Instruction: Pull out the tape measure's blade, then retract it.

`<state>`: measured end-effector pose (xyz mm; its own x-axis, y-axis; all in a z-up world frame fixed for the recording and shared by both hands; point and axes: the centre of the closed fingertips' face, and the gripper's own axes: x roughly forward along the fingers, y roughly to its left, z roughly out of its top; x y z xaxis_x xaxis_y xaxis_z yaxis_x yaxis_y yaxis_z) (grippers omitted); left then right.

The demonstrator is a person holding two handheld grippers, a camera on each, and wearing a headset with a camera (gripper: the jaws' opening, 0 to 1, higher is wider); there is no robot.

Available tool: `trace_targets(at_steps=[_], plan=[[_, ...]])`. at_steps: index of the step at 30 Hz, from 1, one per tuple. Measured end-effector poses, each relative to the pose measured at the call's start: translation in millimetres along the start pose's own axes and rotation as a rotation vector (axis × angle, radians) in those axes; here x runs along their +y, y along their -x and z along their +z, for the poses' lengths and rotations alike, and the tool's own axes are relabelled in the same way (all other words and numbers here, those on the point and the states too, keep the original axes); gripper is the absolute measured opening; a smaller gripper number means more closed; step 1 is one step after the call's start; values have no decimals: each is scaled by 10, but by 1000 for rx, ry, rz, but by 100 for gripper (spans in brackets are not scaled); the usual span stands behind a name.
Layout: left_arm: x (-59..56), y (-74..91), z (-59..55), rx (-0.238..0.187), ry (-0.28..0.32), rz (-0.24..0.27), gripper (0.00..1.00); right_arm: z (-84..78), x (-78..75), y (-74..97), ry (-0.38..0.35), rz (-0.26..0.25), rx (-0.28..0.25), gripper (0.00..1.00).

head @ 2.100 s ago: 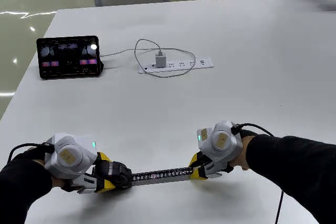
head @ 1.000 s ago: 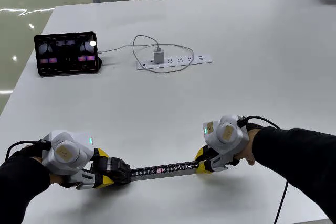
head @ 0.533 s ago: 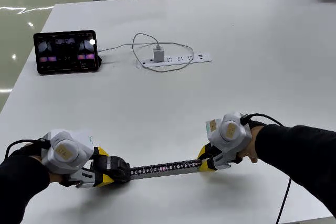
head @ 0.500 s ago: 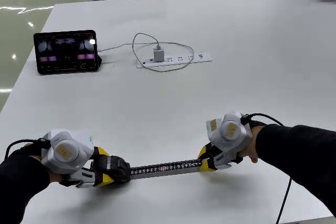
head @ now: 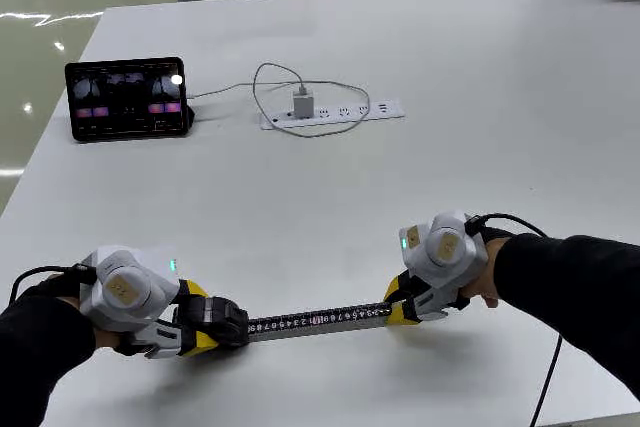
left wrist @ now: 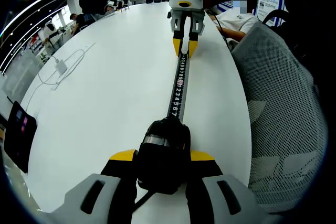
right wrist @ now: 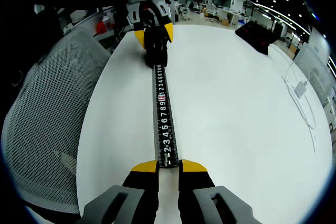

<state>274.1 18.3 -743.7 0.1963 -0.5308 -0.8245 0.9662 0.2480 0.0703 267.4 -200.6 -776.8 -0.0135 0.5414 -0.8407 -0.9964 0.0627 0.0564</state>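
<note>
The black tape measure case (head: 226,325) lies near the table's front edge, and my left gripper (head: 203,328) is shut on it. In the left gripper view the case (left wrist: 163,150) sits between the yellow-tipped jaws of that gripper (left wrist: 163,157). The dark numbered blade (head: 318,320) runs out to the right, low over the white table (head: 420,167). My right gripper (head: 401,312) is shut on the blade's end. From the right gripper (right wrist: 168,166), the blade (right wrist: 163,111) stretches straight ahead to the case (right wrist: 156,48).
A tablet (head: 128,98) with a lit screen stands at the back left. A white power strip (head: 340,114) with a charger and looped cable lies mid-table. A grey mesh chair (left wrist: 283,108) is close to the front edge. People sit at the table's far end.
My right gripper has drawn further right with the blade's end, so more of the blade is out. The left gripper and case have stayed put.
</note>
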Motion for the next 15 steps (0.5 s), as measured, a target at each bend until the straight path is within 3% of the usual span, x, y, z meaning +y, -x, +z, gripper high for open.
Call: trace_targets(at_steps=[15], plan=[[6, -5, -1, -1, 2, -1, 30, -82, -7, 50, 10, 3, 13, 9]])
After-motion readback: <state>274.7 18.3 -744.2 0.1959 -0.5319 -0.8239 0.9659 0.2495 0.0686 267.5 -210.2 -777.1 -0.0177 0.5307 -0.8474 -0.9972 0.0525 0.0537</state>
